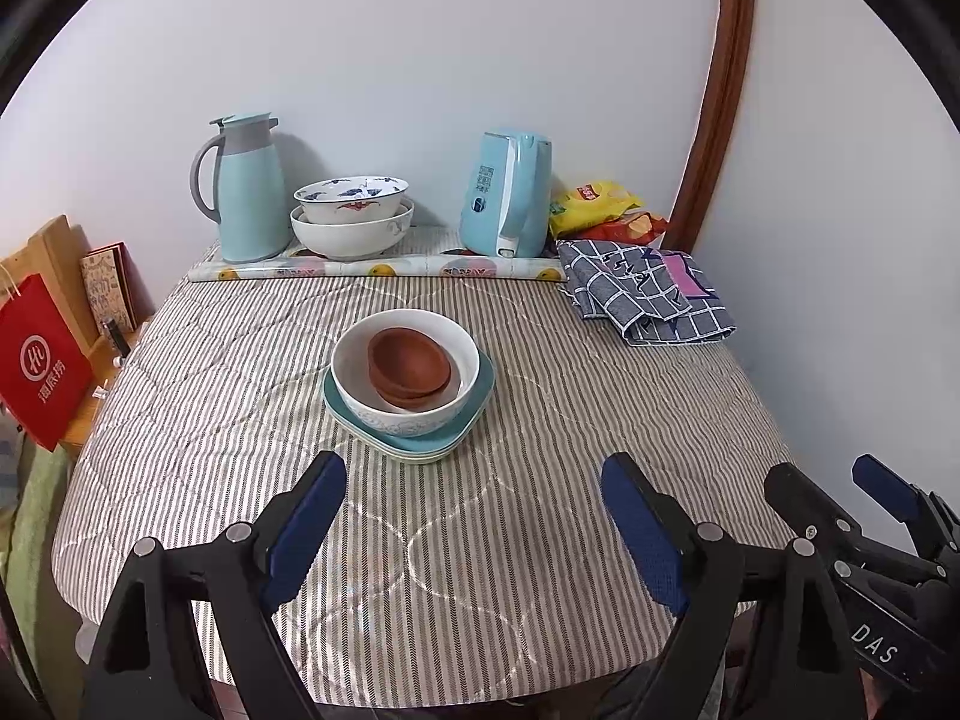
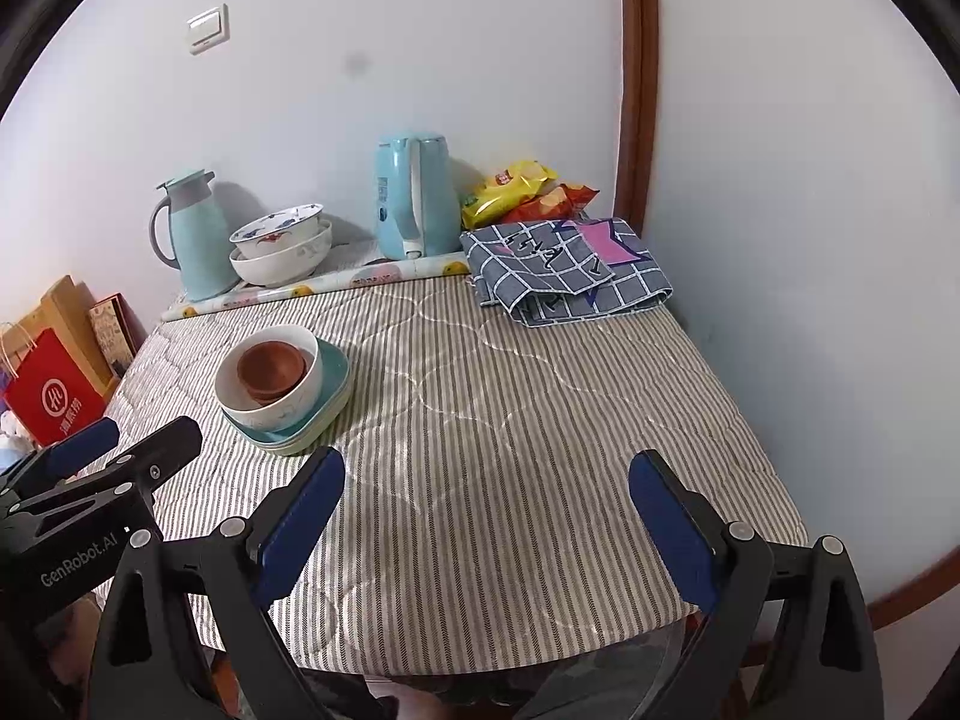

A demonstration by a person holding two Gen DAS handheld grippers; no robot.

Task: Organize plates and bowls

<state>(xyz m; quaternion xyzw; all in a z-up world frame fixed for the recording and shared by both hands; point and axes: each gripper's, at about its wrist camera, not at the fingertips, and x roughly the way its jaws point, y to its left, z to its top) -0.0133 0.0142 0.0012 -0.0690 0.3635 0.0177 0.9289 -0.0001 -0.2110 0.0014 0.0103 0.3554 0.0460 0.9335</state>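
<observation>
**Bowls and plates sit in one pile, and both your claws are empty**

Your left claw [image 1: 474, 498] is wide apart and holds nothing. It hangs over the near part of the counter [image 1: 540, 420], which has a striped cloth on it. Your right claw [image 2: 486, 495] is wide apart too, and it holds nothing. You can see it beside your left claw, on the right.

The pile sits near the middle of the counter, just past your left claw. At the bottom are the teal plates [image 1: 468, 429], one on top of the other. On them sits the white bowl [image 1: 360, 387]. Inside the white bowl are the brown bowls [image 1: 408, 360], one inside the other. No claw touches the pile.

At the back, by the wall, two more bowls [image 1: 351, 222] sit one in the other on a flowered mat [image 1: 384, 269]. A blue jug [image 1: 249, 186] stands to their left. A blue kettle [image 1: 507, 192] stands to their right. Snack bags [image 1: 594, 204] lie in the far right corner, and a checked cloth [image 1: 648, 291] lies folded in front of them. A red bag [image 1: 39, 360] stands off the left side of the counter.
</observation>
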